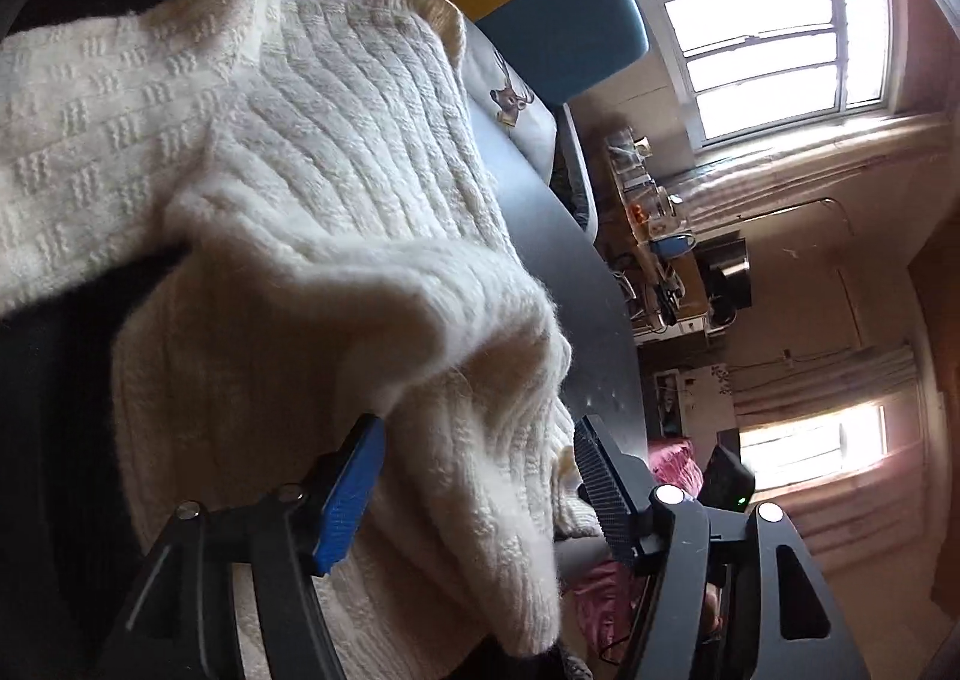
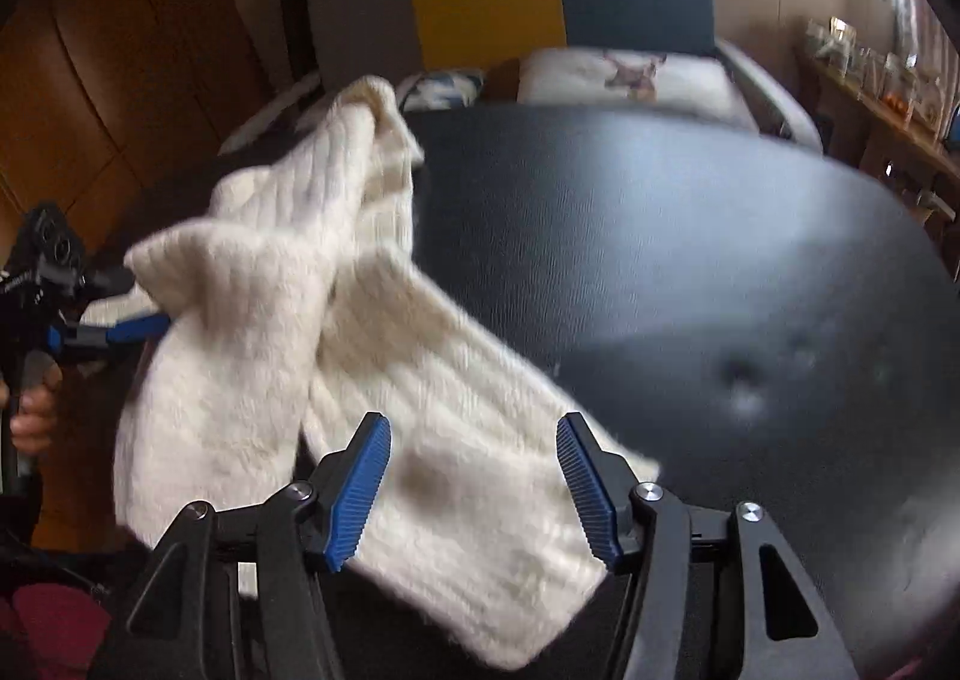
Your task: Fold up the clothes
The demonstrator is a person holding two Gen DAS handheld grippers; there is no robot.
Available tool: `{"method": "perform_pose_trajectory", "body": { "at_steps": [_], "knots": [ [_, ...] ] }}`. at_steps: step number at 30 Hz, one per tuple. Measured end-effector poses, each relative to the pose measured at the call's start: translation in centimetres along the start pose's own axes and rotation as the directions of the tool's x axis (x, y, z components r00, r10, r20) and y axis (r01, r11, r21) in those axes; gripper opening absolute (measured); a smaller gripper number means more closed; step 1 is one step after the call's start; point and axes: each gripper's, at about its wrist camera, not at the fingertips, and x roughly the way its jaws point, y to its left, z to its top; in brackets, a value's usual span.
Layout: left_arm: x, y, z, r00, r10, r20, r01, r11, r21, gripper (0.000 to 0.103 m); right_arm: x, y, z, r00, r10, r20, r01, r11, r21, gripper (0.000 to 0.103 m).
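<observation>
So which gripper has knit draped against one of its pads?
The left gripper: the cream sweater hangs over its blue pad. The right gripper stands open above the knit, pads clear.

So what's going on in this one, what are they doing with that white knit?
A person with a gripper in each hand is folding a cream knitted sweater on a dark table. The left gripper is open, with a fold of the knit lying loose between its pads. The right gripper is open too, above a sleeve-like end of the sweater that lies on the table near its edge. The garment is bunched and only partly folded. Neither gripper is clamped on it.
</observation>
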Motion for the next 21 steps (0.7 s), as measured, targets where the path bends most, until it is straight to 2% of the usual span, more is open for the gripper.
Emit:
{"method": "perform_pose_trajectory", "body": {
  "at_steps": [2, 4, 5, 6, 7, 8, 9, 10, 13, 14, 16, 18, 20, 21],
  "knots": [
    [0.6, -0.6, 0.0, 1.000, 0.003, 0.006, -0.003, 1.000, -0.006, 0.069, 1.1, 1.4, 3.2, 1.000, -0.014, 0.008, 0.014, 0.997, -0.070, 0.059],
    [1.5, -0.8, 0.2, 0.999, 0.039, 0.018, -0.039, 0.999, -0.011, 0.069, 2.2, 3.3, 4.7, 1.000, 0.017, -0.021, -0.020, 0.987, -0.163, 0.059],
    [2.0, -1.0, 0.4, 0.998, 0.058, 0.024, -0.057, 0.998, -0.014, 0.064, 2.8, 4.5, 5.1, 1.000, 0.022, -0.022, -0.027, 0.972, -0.232, 0.059],
    [2.3, -1.0, 0.4, 0.995, 0.097, 0.026, -0.097, 0.995, -0.012, 0.055, 3.4, 5.8, 5.3, 1.000, 0.022, -0.014, -0.025, 0.952, -0.305, 0.055],
    [2.7, -1.0, 0.4, 0.991, 0.134, 0.020, -0.134, 0.991, -0.003, 0.023, 4.1, 6.9, 5.5, 1.000, 0.014, -0.022, -0.021, 0.929, -0.369, 0.053],
    [2.7, -0.8, 0.3, 0.987, 0.157, 0.016, -0.157, 0.988, 0.001, 0.009, 5.1, 8.0, 5.6, 0.999, -0.004, -0.045, -0.016, 0.905, -0.425, 0.050],
    [2.8, -0.5, 0.2, 0.984, 0.180, 0.013, -0.180, 0.984, 0.005, 0.009, 6.3, 8.8, 5.6, 0.997, -0.025, -0.068, -0.010, 0.879, -0.476, 0.048],
    [2.7, 0.0, 0.1, 0.986, 0.169, 0.007, -0.169, 0.986, -0.003, 0.009, 7.6, 9.2, 5.4, 0.994, -0.037, -0.099, -0.019, 0.860, -0.511, 0.047],
    [2.3, 1.6, -0.2, 0.990, 0.139, -0.007, -0.140, 0.989, -0.043, 0.012, 11.0, 9.2, 4.2, 0.972, -0.055, -0.231, -0.082, 0.835, -0.544, 0.048],
    [2.3, 2.1, -0.3, 0.991, 0.129, -0.018, -0.130, 0.989, -0.066, 0.016, 12.1, 9.0, 3.6, 0.963, -0.075, -0.260, -0.078, 0.842, -0.534, 0.054],
    [2.4, 3.3, -0.3, 0.996, 0.079, -0.035, -0.083, 0.988, -0.132, 0.019, 12.5, 8.1, 3.7, 0.971, -0.061, -0.231, -0.055, 0.885, -0.463, 0.067],
    [2.3, 4.1, -0.2, 0.999, 0.029, -0.030, -0.034, 0.983, -0.181, 0.022, 12.9, 6.8, 3.7, 0.969, -0.049, -0.242, -0.042, 0.935, -0.353, 0.084],
    [2.3, 4.1, -0.2, 1.000, 0.012, -0.023, -0.016, 0.982, -0.187, 0.028, 13.5, 5.0, 3.8, 0.959, 0.003, -0.284, -0.064, 0.977, -0.204, 0.089],
    [2.4, 4.0, -0.2, 1.000, 0.010, -0.023, -0.014, 0.983, -0.182, 0.030, 13.7, 4.5, 3.7, 0.955, 0.026, -0.296, -0.081, 0.982, -0.173, 0.091]
  ]
}}
